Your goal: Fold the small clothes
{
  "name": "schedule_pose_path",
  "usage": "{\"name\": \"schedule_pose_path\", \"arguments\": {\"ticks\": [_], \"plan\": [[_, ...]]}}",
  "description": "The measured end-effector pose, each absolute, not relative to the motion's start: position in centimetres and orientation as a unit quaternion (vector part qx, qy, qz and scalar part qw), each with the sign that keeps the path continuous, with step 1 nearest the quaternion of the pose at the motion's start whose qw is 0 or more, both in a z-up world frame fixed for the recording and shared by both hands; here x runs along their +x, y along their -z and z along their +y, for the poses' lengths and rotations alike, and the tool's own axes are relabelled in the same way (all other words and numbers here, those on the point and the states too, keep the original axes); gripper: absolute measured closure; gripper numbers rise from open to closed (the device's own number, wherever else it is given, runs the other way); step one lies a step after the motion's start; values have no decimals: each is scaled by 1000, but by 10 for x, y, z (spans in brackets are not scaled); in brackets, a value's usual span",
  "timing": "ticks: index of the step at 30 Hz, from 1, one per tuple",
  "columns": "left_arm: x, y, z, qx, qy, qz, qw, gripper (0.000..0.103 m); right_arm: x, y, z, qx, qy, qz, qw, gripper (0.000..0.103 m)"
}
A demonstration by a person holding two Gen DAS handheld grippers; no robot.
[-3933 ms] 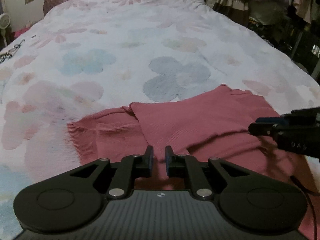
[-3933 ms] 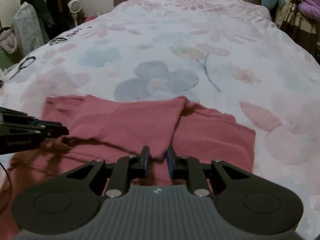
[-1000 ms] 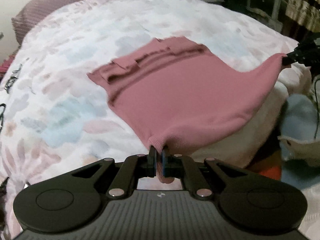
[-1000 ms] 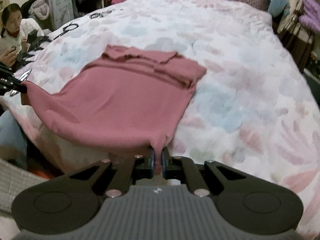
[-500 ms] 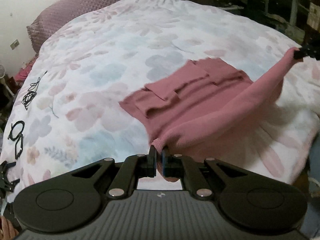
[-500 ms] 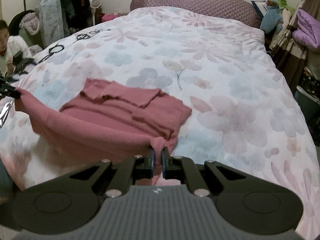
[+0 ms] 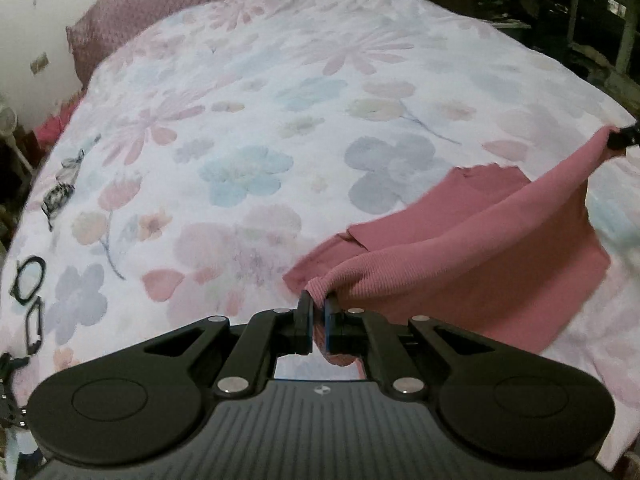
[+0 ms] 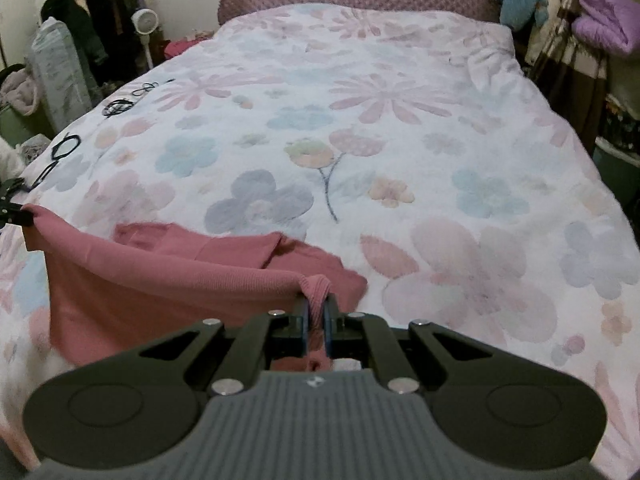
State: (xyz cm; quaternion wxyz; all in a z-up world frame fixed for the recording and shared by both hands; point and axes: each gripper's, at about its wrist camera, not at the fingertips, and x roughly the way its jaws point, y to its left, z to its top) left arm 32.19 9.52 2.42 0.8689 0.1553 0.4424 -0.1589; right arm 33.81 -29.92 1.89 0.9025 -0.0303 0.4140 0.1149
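Both hand-held grippers, left (image 7: 318, 322) and right (image 8: 318, 326), were clamped on my pink top's (image 7: 480, 264) hem corners; uneven carrying could skew the fold.

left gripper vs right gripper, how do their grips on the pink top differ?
The left gripper pinches the left end of the pink top's lifted hem; the right gripper pinches the right end. From the left gripper the hem rises rightward; from the right gripper it runs leftward. Left shows a small bunched corner; right shows a thicker ribbed fold. Shared: both are shut on the hem, held above the floral bedspread.
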Motion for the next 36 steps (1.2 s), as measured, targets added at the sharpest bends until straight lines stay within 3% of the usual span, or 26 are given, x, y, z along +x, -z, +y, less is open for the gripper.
{"name": "schedule_pose_path", "arguments": {"ticks": [15, 20, 26, 33, 35, 36], "plan": [[434, 84, 102, 82, 137, 523, 837, 96, 472, 105, -297, 33, -78, 499, 862, 99], [441, 92, 110, 56, 116, 508, 852, 86, 480, 123, -299, 54, -67, 495, 865, 86], [415, 65, 109, 48, 151, 468, 869, 86, 457, 100, -289, 1, -75, 448, 891, 73], [371, 61, 72, 62, 224, 461, 857, 86, 414, 83, -248, -48, -97, 391, 914, 75], [362, 70, 63, 67, 240, 467, 849, 86, 407, 91, -239, -34, -134, 409, 902, 89], [358, 76, 57, 72, 242, 469, 846, 86, 405, 98, -232, -27, -149, 420, 895, 90]]}}
